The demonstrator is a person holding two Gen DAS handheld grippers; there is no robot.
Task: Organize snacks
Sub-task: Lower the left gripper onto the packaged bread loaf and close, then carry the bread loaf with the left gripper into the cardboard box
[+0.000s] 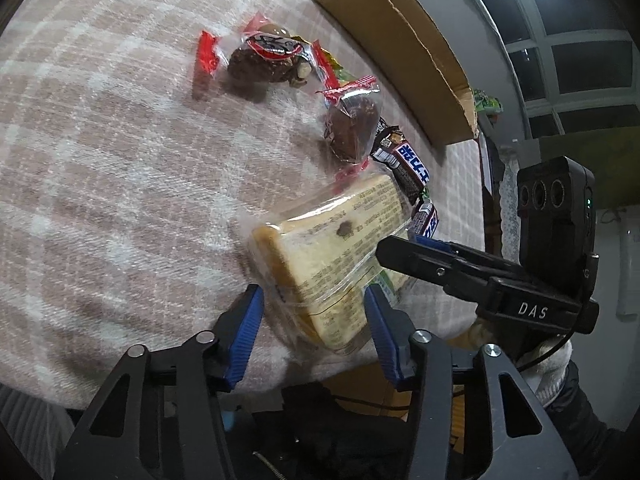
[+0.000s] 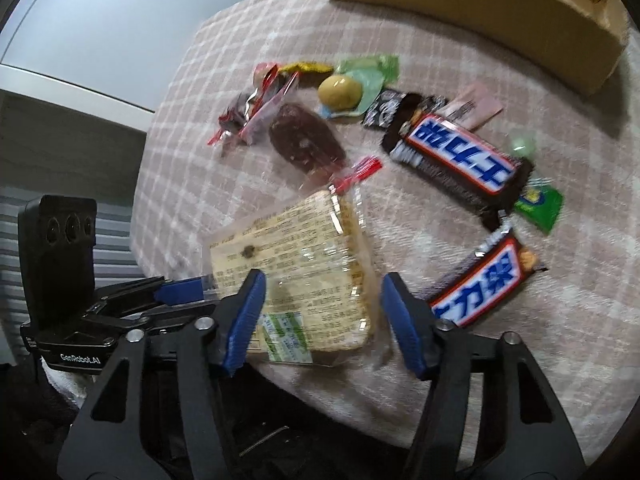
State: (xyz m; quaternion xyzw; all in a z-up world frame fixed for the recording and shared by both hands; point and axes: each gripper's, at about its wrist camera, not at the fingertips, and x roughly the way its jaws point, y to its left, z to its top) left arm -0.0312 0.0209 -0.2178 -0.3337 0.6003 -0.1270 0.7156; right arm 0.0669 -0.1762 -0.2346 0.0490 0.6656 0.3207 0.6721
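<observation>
A clear-wrapped bread slice [image 1: 320, 256] [image 2: 296, 264] lies near the front edge of the checked tablecloth [image 1: 100, 140]. My left gripper [image 1: 314, 320] straddles its near end, jaws open, with the blue pads close beside the wrapper. My right gripper [image 2: 322, 316] also straddles the packet, open, with a gap at its right pad. In the left wrist view the right gripper [image 1: 400, 246] reaches over the packet's right side. In the right wrist view the left gripper [image 2: 200, 284] sits at the packet's left edge. Two Snickers bars [image 2: 460, 152] [image 2: 480, 288] lie to the right.
A cardboard box [image 1: 400, 48] [image 2: 500, 12] stands at the back. Chocolate snacks in clear wrappers [image 1: 264, 60] [image 2: 304, 144], a yellow round sweet [image 2: 340, 90] and a green packet [image 2: 540, 204] are scattered behind the bread. The table edge runs just under both grippers.
</observation>
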